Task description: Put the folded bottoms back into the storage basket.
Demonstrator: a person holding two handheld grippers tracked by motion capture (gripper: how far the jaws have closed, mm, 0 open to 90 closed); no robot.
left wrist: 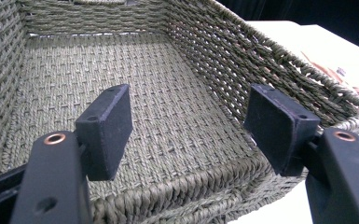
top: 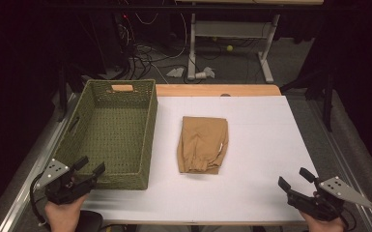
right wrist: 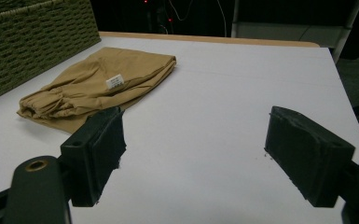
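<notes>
A folded tan garment (top: 203, 144) lies in the middle of the white table top (top: 261, 125), its white label (right wrist: 115, 81) facing up. A green woven basket (top: 112, 130) stands at the left, with nothing in it. My left gripper (top: 90, 167) is open at the basket's near edge; its jaws hang over the near rim (left wrist: 177, 191). Near the table's front right corner my right gripper (top: 295, 178) is open, pointing toward the garment (right wrist: 93, 86), with bare table between its jaws.
The basket's side wall (right wrist: 32, 42) stands just left of the garment. Beyond the table's wooden far edge (top: 217, 90) are desk legs, cables and small objects on the floor. A metal rail (top: 38, 154) runs along the table's left side.
</notes>
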